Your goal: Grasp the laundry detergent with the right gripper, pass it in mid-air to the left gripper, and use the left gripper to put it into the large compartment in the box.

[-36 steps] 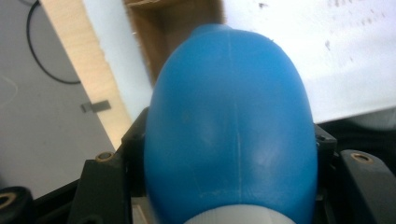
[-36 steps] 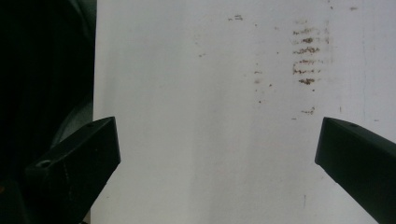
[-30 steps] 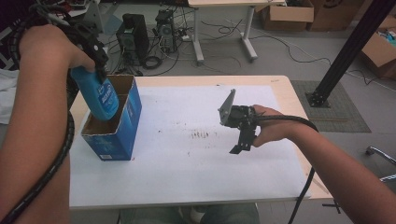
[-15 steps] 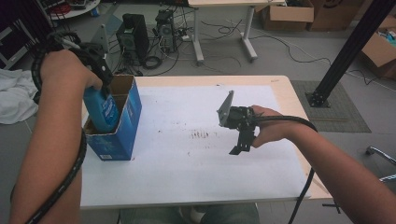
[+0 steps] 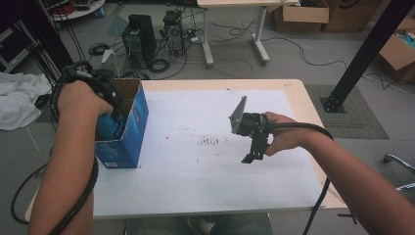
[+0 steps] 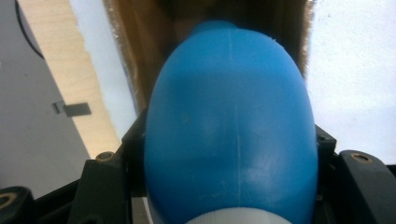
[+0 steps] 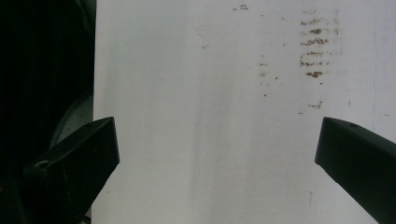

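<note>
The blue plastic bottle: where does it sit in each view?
High view: blue plastic bottle at left, inside the open blue cardboard box, under the left gripper.
Left gripper view: centre, clamped between the jaws.
Right gripper view: not in it.
Shared landmark: white table sheet.

Jaws clamp blue bottle (image 6: 231, 135), box (image 6: 140, 51) behind.

White-topped table (image 5: 205, 181) with blue box (image 5: 128, 134), perhaps rust-brown smudges (image 5: 210, 141).
</note>
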`<state>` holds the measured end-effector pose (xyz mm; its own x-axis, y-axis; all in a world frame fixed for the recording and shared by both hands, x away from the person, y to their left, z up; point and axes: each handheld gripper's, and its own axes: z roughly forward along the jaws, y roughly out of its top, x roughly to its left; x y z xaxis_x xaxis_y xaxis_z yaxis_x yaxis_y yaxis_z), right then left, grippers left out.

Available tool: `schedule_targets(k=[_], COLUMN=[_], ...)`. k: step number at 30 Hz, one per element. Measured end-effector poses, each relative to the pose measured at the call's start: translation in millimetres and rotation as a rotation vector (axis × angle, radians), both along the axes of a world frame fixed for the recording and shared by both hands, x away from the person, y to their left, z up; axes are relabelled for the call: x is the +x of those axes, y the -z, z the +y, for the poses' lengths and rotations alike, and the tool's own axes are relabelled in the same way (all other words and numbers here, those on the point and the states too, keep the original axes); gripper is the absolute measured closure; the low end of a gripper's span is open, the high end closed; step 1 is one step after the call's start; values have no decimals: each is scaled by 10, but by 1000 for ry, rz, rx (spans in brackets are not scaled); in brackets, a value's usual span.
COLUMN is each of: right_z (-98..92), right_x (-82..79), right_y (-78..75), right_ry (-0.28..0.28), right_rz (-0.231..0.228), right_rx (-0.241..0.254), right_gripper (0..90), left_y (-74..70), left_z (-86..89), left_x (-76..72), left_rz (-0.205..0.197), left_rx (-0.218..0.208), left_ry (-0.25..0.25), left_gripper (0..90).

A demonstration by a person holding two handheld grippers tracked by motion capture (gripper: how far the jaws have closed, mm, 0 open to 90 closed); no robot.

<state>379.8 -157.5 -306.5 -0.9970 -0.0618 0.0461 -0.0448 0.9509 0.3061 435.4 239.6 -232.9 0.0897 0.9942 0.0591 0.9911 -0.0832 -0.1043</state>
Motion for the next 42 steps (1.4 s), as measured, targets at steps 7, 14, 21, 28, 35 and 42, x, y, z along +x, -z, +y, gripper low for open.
schedule_targets(k=[7,14,21,28,35,42], right_z=[-6,17,27,25,29,41], right_x=[-8,-5,-4,2,-1,0], right_y=[17,24,37,53,61,64], right_ry=[3,-3,-2,-3,2,-1], right_rz=[8,15,21,25,29,30], right_rx=[-3,-6,-12,-14,-18,-17], right_gripper=[0,0,0,0,0,0], left_y=[204,382,464,564,574,572], left_z=[44,86,86,102,127,124], left_x=[10,22,40,56,61,67], left_rz=[5,10,-10,-29,-46,-41], left_rx=[-7,-24,-17,-33,-41,-40], left_ry=[1,-5,3,5,-15,-30], left_gripper=[393,393,393,394,392,390])
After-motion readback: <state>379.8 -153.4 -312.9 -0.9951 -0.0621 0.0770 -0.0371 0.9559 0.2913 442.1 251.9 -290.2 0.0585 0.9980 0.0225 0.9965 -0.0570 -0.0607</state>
